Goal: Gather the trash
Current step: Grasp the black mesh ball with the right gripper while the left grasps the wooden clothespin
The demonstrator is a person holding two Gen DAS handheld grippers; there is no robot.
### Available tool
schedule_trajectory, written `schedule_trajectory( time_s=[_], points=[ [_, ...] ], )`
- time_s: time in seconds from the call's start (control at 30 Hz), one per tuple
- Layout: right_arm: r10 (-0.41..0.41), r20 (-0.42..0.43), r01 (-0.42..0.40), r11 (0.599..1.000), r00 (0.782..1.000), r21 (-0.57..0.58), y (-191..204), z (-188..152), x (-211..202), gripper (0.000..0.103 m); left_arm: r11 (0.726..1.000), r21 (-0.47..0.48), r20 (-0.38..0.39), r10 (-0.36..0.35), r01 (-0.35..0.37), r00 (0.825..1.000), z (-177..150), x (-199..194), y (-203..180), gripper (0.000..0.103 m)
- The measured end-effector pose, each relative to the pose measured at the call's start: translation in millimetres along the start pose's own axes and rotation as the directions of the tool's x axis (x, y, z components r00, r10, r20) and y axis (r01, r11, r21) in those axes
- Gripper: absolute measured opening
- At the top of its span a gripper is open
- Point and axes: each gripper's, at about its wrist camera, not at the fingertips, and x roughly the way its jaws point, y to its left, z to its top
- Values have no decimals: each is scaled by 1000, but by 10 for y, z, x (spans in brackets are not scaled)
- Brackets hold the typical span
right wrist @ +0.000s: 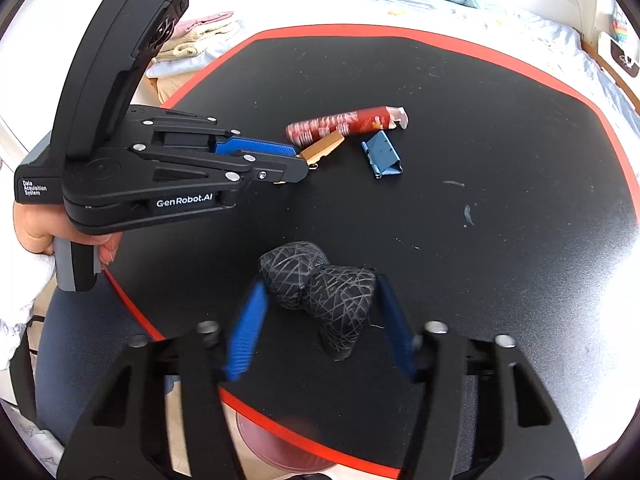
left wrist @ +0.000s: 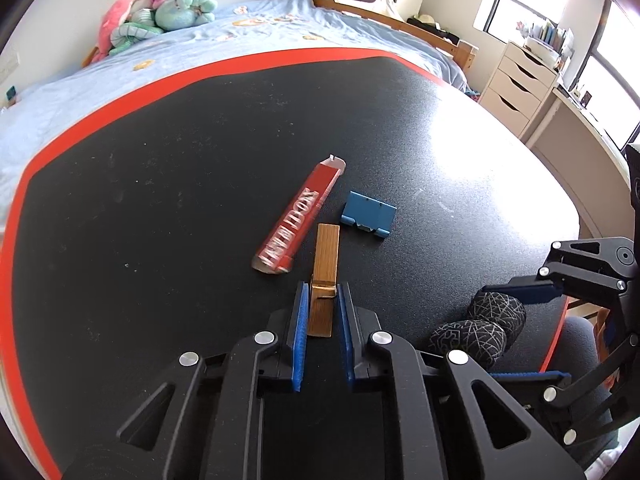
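Note:
A wooden clothespin [left wrist: 325, 272] lies on the black table between the blue pads of my left gripper [left wrist: 324, 296]; the jaws are narrowly apart and straddle its rear half. A red snack wrapper [left wrist: 298, 218] lies just left of it, also in the right wrist view [right wrist: 344, 123]. A blue binder clip [left wrist: 370, 214] sits to the right. My right gripper [right wrist: 318, 292] is open around a black patterned sock bundle [right wrist: 320, 288], one pad on each side. The left gripper also shows in the right wrist view [right wrist: 300, 164].
The black table has a red rim [left wrist: 120, 96]. A bed with plush toys [left wrist: 156, 12] stands behind it, white drawers [left wrist: 516, 84] to the right. A pink bin [right wrist: 280, 444] sits below the table's near edge. The person's leg [right wrist: 80, 340] is at the left.

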Motion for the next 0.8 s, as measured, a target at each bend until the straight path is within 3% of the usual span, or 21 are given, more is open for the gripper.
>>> schedule_trajectory(
  time_s=[0.27,0.8],
  points=[
    [-10,33,10,1000,999,-9,29,24,-73,42,1000,-17,-5,-2,2,1000,-36,-38,-20,13],
    [-20,95,20,1000,995,5,81,-108,-630,42,1000,-17,31,3,-3,1000,-233,-549,-278,13]
  ],
)
